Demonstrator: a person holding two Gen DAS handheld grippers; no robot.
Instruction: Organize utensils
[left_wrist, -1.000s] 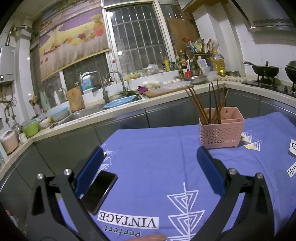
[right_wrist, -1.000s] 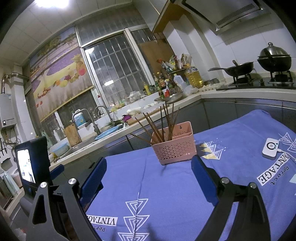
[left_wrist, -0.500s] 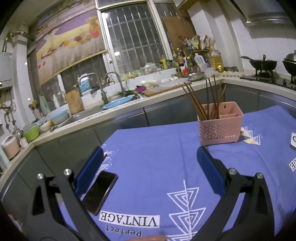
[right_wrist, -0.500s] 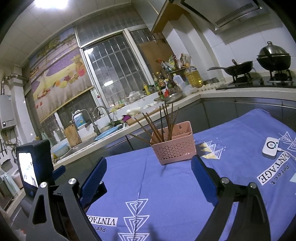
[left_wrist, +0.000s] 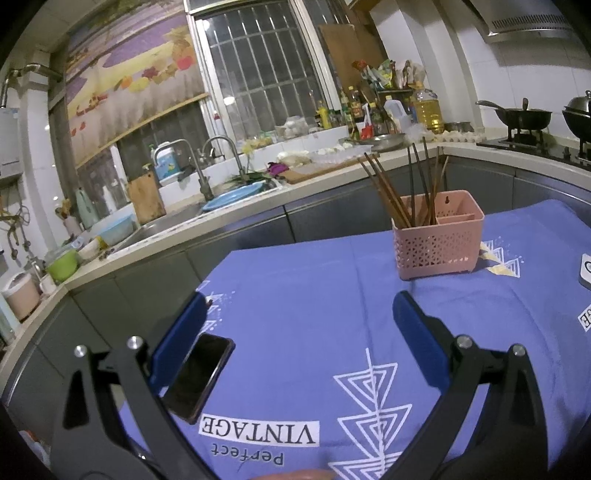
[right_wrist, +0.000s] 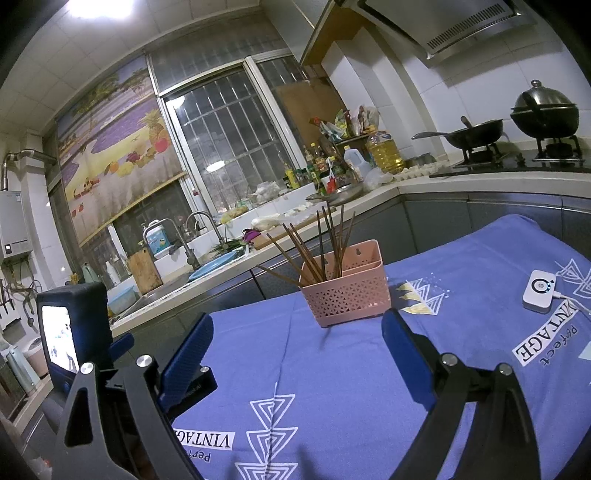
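A pink perforated utensil basket (left_wrist: 437, 243) stands on the blue tablecloth (left_wrist: 303, 295) at the far side of the table; it also shows in the right wrist view (right_wrist: 345, 291). Several dark wooden chopsticks (left_wrist: 400, 192) stand in its left compartment and lean left; they also show in the right wrist view (right_wrist: 314, 247). My left gripper (left_wrist: 299, 317) is open and empty, well short of the basket. My right gripper (right_wrist: 297, 332) is open and empty, also short of the basket. The left gripper's body with its lit screen (right_wrist: 74, 332) shows at the left of the right wrist view.
A black phone (left_wrist: 197, 376) lies on the cloth by my left gripper's left finger. A white device with a cable (right_wrist: 539, 291) lies at the right. Behind the table runs a counter with a sink (left_wrist: 207, 206), bottles and a stove with pans (right_wrist: 476, 136).
Both grippers stay open and empty. The left wrist view has tilted up slightly, so the basket sits a little lower in frame. The right wrist view is nearly unchanged.
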